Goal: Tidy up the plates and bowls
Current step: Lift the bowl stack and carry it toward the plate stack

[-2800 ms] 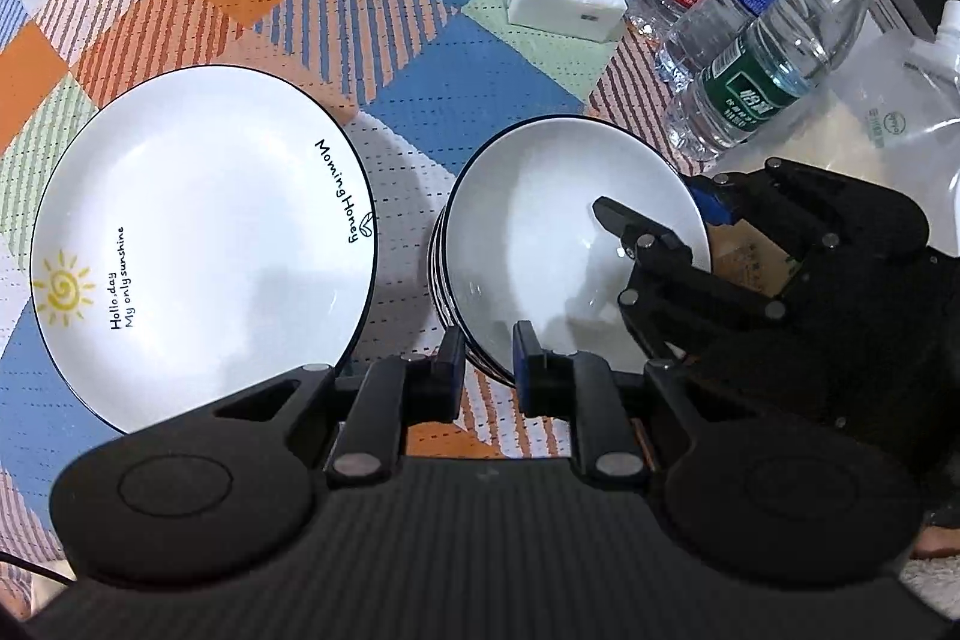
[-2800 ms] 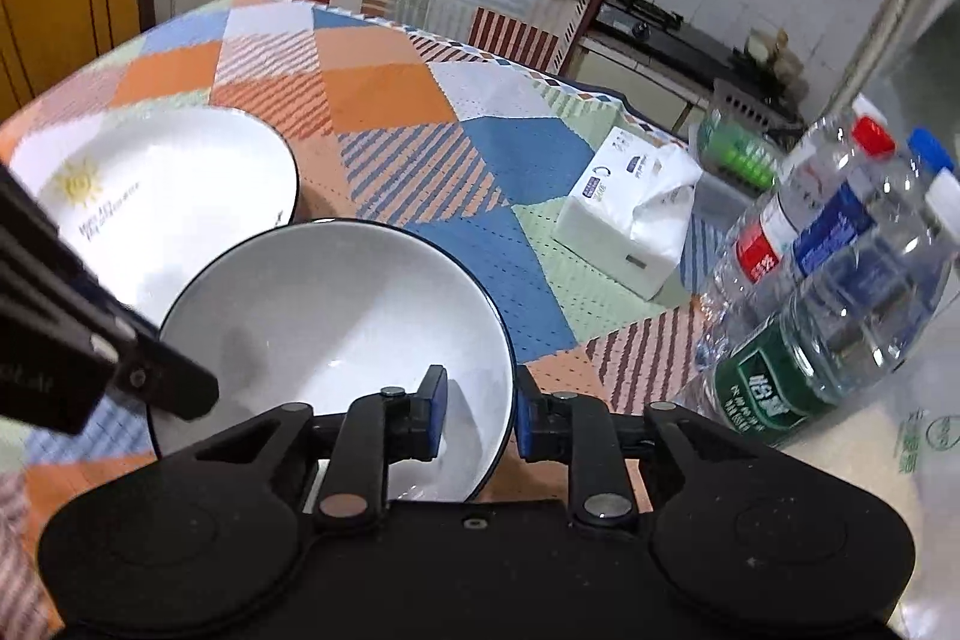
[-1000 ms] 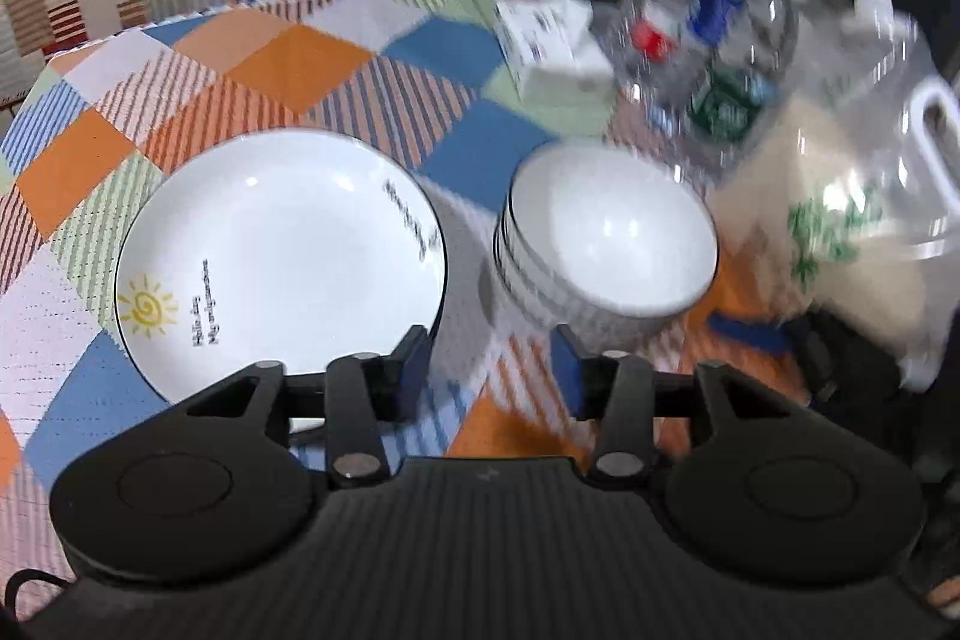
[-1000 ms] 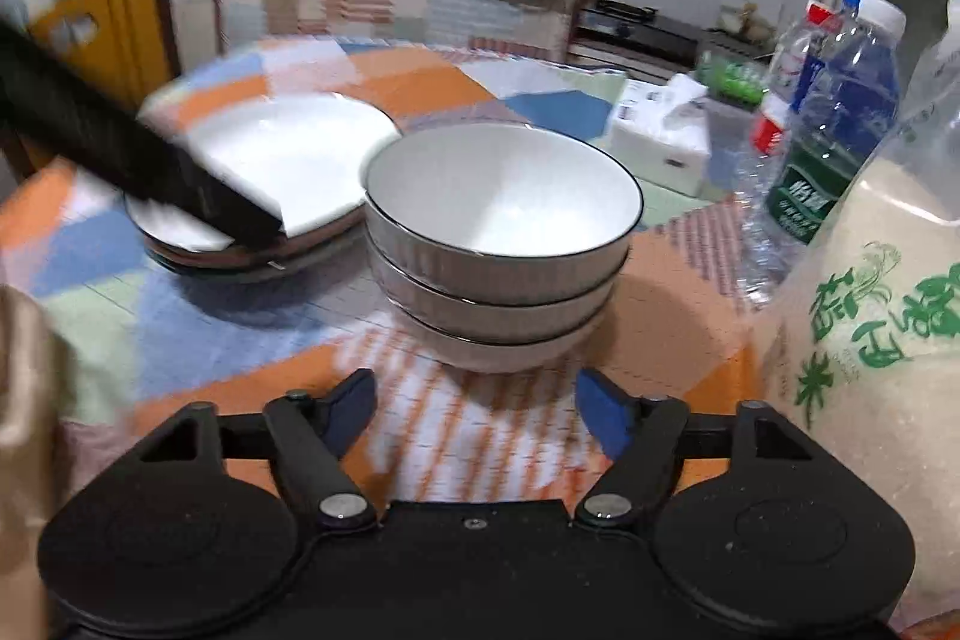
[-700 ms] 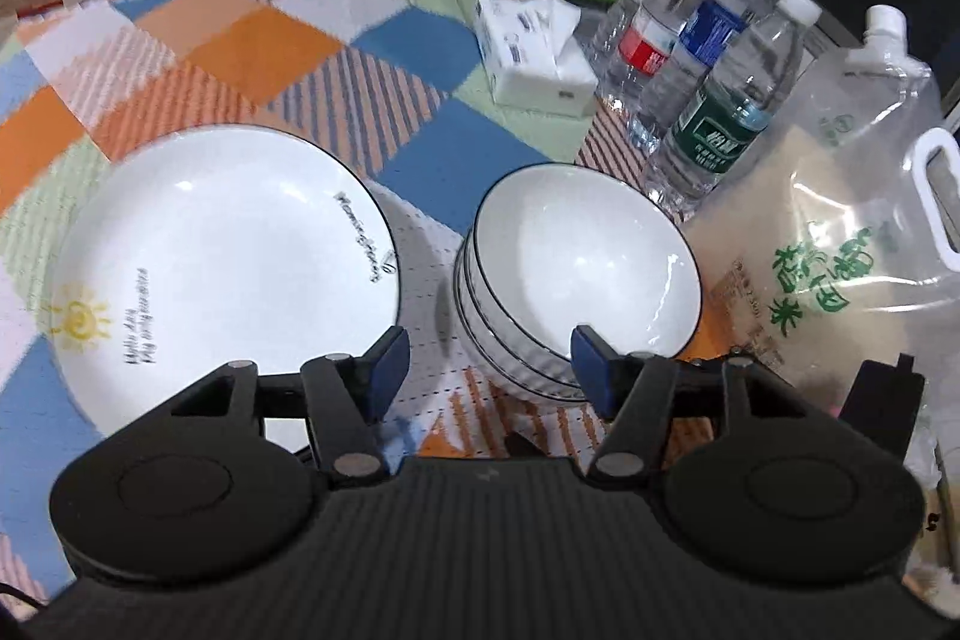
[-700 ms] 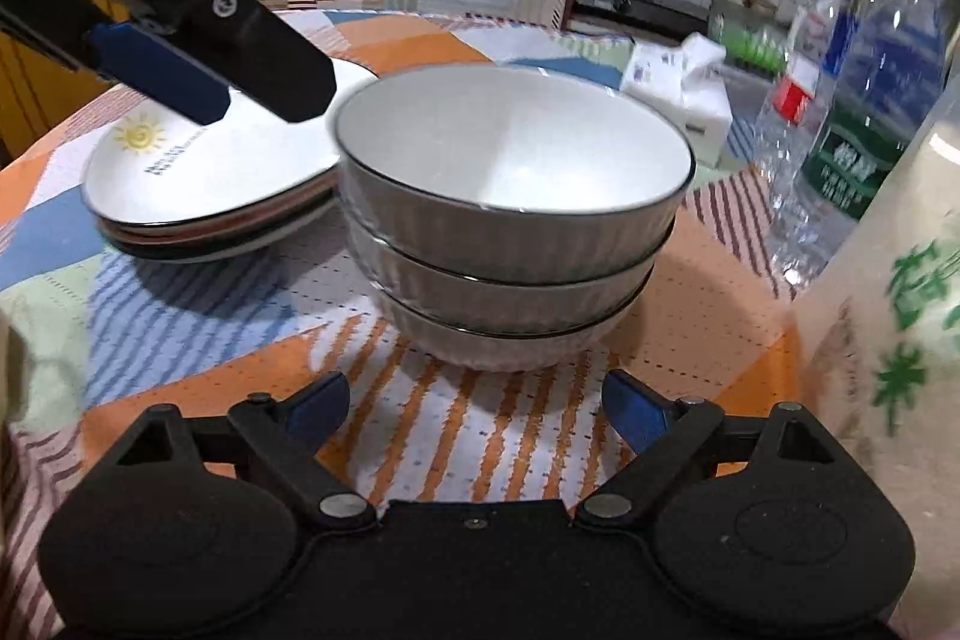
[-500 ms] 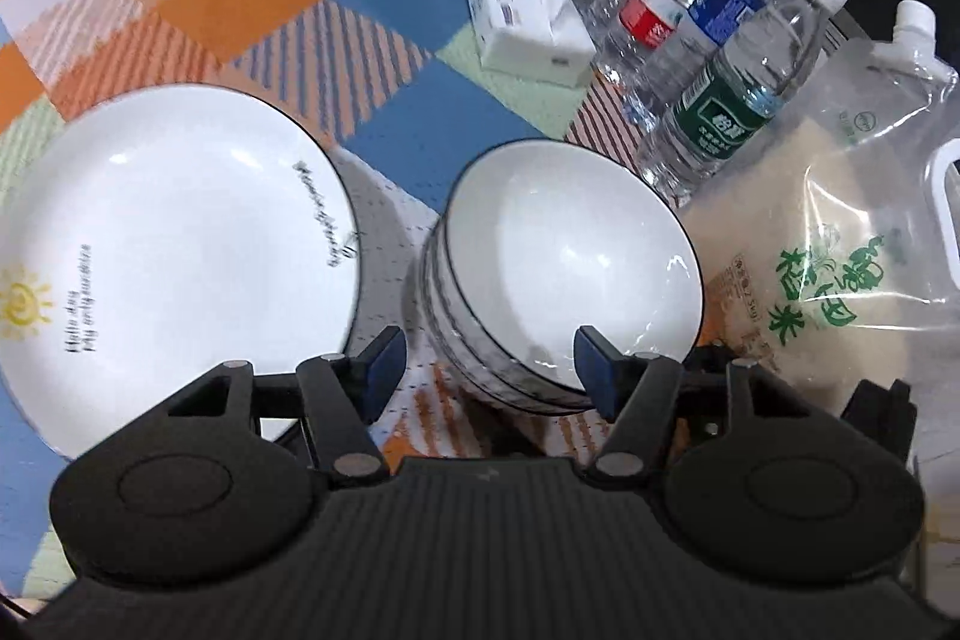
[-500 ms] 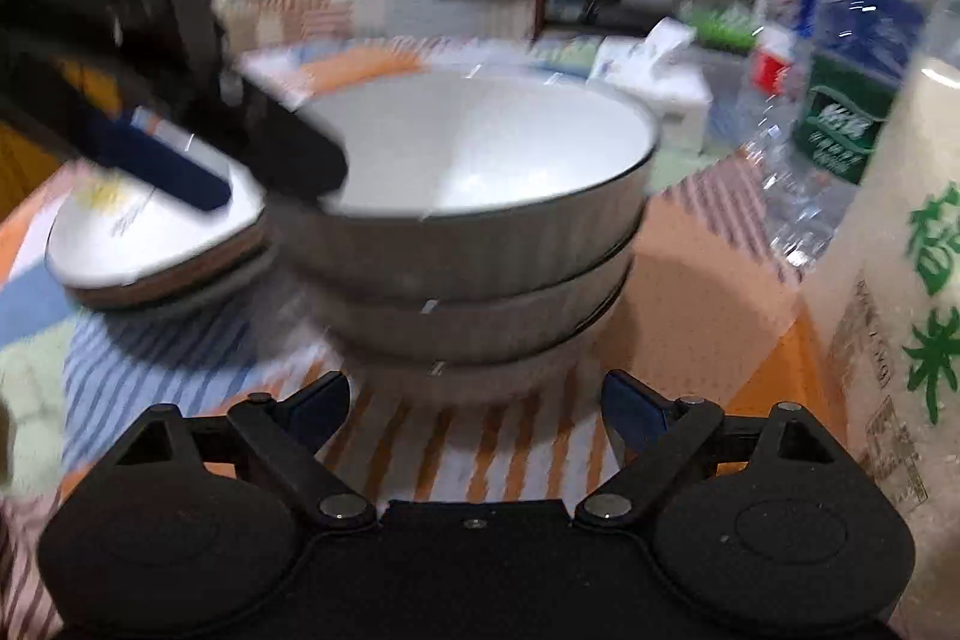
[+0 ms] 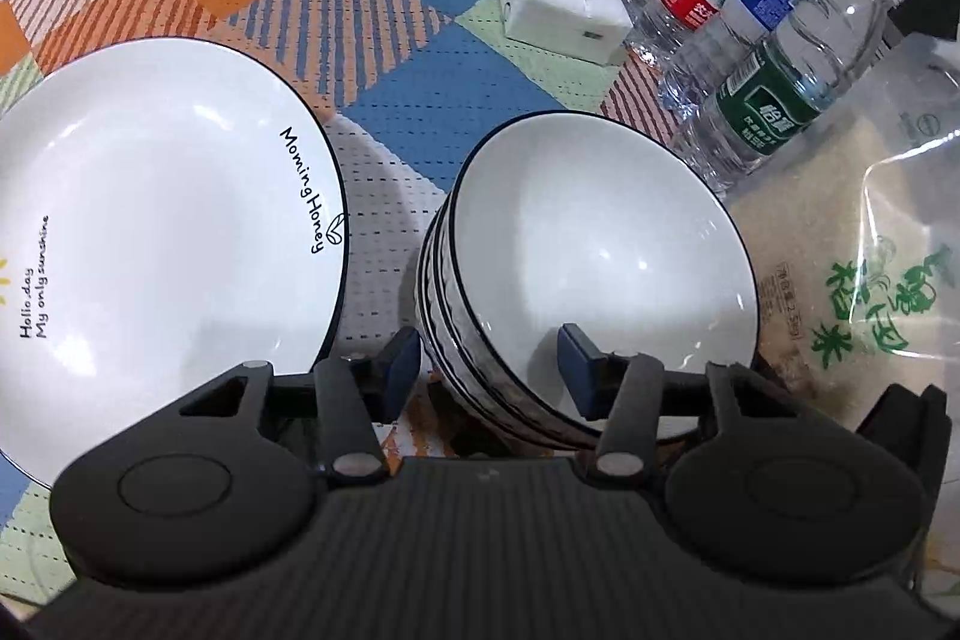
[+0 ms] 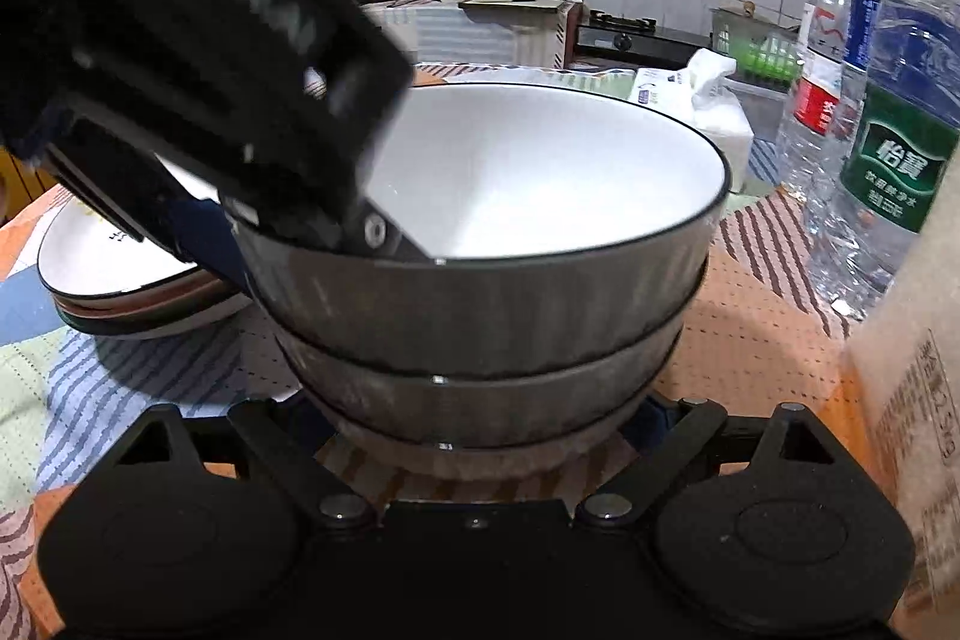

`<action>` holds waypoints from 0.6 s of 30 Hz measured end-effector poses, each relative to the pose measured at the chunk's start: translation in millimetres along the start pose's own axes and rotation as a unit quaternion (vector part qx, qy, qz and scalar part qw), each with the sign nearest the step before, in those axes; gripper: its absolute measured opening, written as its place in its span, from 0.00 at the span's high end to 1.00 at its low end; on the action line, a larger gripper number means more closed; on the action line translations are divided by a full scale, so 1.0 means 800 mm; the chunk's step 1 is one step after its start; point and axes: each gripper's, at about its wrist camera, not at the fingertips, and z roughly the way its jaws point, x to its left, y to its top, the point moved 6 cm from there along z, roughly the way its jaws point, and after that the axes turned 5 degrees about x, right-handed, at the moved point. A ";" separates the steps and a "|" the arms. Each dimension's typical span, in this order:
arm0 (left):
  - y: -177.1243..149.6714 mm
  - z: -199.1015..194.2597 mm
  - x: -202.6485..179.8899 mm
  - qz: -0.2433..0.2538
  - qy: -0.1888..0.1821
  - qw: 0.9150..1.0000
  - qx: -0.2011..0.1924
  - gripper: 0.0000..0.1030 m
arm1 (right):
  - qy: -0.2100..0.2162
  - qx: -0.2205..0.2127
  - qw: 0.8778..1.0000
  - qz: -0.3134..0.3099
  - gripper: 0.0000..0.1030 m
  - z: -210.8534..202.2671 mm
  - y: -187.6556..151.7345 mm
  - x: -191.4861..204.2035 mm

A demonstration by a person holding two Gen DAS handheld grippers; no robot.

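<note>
- The bowls (image 9: 588,274) already stand nested in one stack of three, and the plates (image 9: 150,232) lie stacked just beside it, so the sorting seems almost finished.
- The left gripper (image 9: 489,364) is open: one finger (image 9: 402,361) is outside the stack wall and the other is over the inside of the top bowl, so the rim sits between them.
- The right gripper (image 10: 477,418) is spread wide, with the bottom of the bowl stack between its fingers; contact cannot be judged.
- What is left is perhaps only to shift the stack.
- The right fingertips are hidden under the bowls, and the plates lower in the pile hardly show.
</note>
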 end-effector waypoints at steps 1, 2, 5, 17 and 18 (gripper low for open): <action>0.001 0.001 0.001 -0.004 -0.002 1.000 0.000 0.53 | 0.001 -0.002 1.000 -0.001 0.08 -0.001 -0.001 0.000; 0.002 0.001 0.001 -0.004 -0.003 1.000 0.000 0.53 | 0.003 -0.003 1.000 -0.001 0.08 -0.002 -0.001 -0.001; 0.001 0.000 0.000 0.001 -0.003 1.000 -0.001 0.54 | 0.003 -0.004 1.000 -0.002 0.08 -0.003 -0.001 0.000; -0.013 -0.036 0.002 0.036 0.007 0.999 -0.003 0.54 | 0.003 -0.024 0.999 -0.030 0.09 -0.024 -0.002 0.022; -0.012 -0.046 -0.001 0.042 0.009 0.999 -0.006 0.55 | 0.001 -0.030 0.999 -0.029 0.09 -0.029 -0.001 0.025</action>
